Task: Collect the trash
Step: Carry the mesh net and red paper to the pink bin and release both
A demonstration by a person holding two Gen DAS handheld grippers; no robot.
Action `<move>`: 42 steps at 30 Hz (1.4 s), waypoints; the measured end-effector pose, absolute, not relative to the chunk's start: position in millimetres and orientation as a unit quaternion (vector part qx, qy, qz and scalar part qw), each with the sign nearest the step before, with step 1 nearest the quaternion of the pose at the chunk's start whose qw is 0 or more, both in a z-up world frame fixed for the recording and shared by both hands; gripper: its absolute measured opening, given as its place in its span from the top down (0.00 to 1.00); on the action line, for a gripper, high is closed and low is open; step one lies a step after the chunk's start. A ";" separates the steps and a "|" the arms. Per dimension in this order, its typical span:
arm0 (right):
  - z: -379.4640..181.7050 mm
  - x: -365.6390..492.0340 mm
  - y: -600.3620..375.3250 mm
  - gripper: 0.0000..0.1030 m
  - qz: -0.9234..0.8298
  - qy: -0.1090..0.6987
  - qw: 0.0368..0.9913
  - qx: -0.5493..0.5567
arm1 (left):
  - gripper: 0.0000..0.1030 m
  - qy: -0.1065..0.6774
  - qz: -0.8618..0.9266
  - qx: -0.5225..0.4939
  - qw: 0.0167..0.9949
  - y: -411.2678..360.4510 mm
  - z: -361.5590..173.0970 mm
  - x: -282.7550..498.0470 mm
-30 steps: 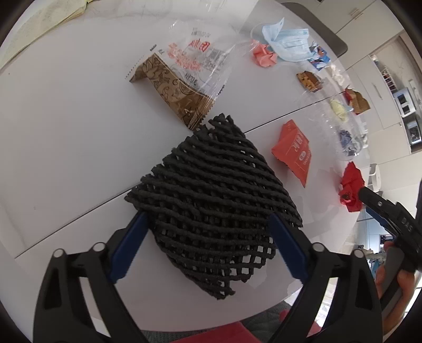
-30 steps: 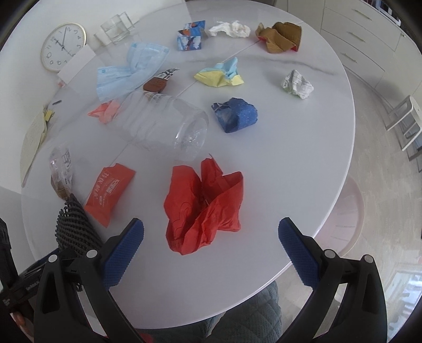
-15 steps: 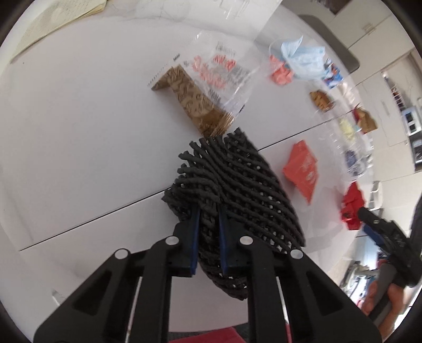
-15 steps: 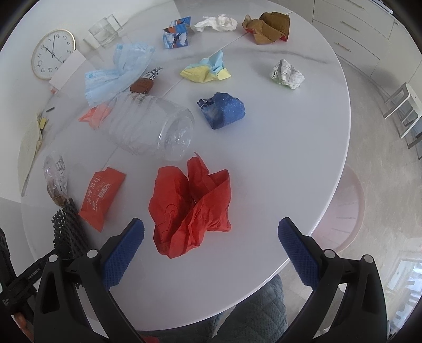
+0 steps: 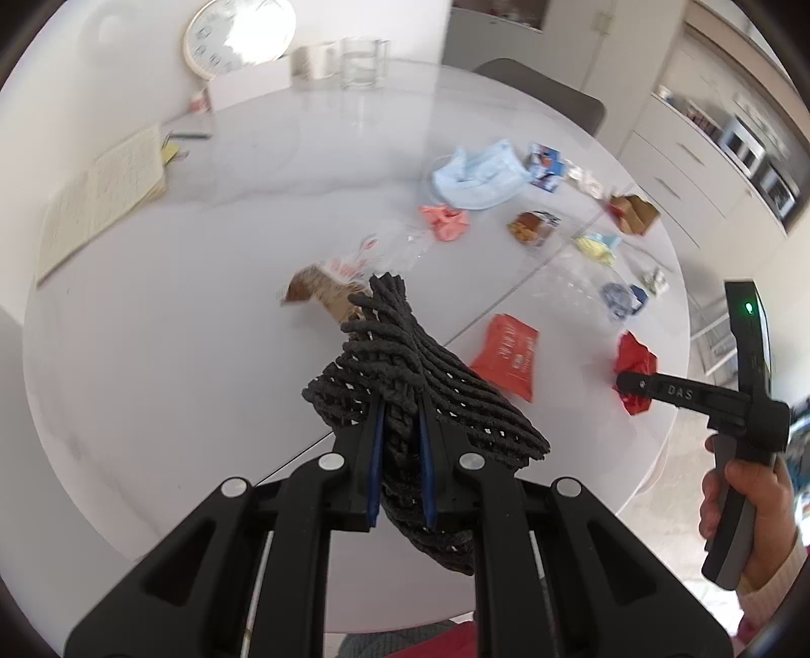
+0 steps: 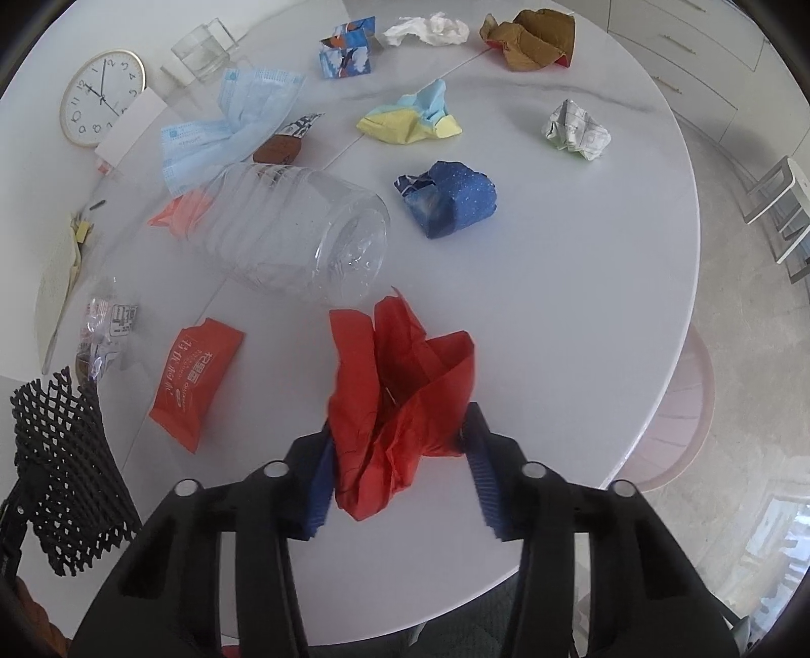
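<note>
My left gripper (image 5: pixel 400 430) is shut on a black foam net (image 5: pixel 405 374) and holds it lifted above the white round table (image 5: pixel 152 329). The net also shows at the left edge of the right wrist view (image 6: pixel 61 465). My right gripper (image 6: pixel 400 445) has its blue pads on both sides of a crumpled red paper (image 6: pixel 400 395) near the table's front edge, touching it and squeezing it. That paper shows in the left wrist view (image 5: pixel 635 364), with the right gripper (image 5: pixel 628 379) at it.
Scattered on the table: a clear plastic jar (image 6: pixel 298 233) on its side, a red packet (image 6: pixel 195 374), a blue wad (image 6: pixel 448 202), a yellow-blue paper (image 6: pixel 412 119), a face mask (image 6: pixel 233 131), a brown paper (image 6: pixel 531 38), a snack bag (image 5: pixel 329 288), a clock (image 6: pixel 98 96).
My left gripper closed on the black net and lifted it off the table. My right gripper moved down onto the red paper and its jaws closed in around it.
</note>
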State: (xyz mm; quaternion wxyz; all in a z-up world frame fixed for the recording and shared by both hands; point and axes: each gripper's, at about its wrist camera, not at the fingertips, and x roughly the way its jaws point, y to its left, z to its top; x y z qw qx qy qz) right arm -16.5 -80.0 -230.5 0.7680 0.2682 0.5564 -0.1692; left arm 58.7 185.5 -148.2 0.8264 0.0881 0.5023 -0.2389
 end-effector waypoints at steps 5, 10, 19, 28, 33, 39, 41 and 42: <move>-218.8 -38.4 -84.8 0.60 -0.167 0.548 0.773 0.273 | 0.88 0.490 -0.273 0.114 0.820 167.0 -142.4 42.1; -208.9 -66.0 -102.4 0.59 -0.167 0.541 0.773 0.286 | 0.88 0.492 -0.288 0.123 0.813 145.3 -142.9 32.9; -185.9 -50.8 -107.9 0.59 -0.090 0.545 0.803 0.223 | 0.88 0.549 -0.245 0.075 0.796 134.2 -166.9 28.9; -167.6 -11.0 -84.8 0.59 -0.003 0.544 0.823 0.164 | 0.88 0.543 -0.272 0.118 0.786 122.2 -170.9 -4.5; -155.2 -22.3 -99.9 0.60 -0.011 0.528 0.836 0.148 | 0.88 0.523 -0.301 0.155 0.782 106.0 -159.8 -22.0; -142.9 -74.2 -162.7 0.59 -0.097 0.506 0.846 0.141 | 0.88 0.490 -0.388 0.179 0.760 32.8 -142.0 -48.2; -141.6 -99.3 -192.6 0.59 -0.136 0.502 0.841 0.148 | 0.88 0.476 -0.420 0.200 0.747 -4.4 -143.5 -60.3; -142.4 -110.1 -204.5 0.59 -0.150 0.500 0.839 0.153 | 0.88 0.473 -0.431 0.206 0.740 -20.0 -145.4 -64.7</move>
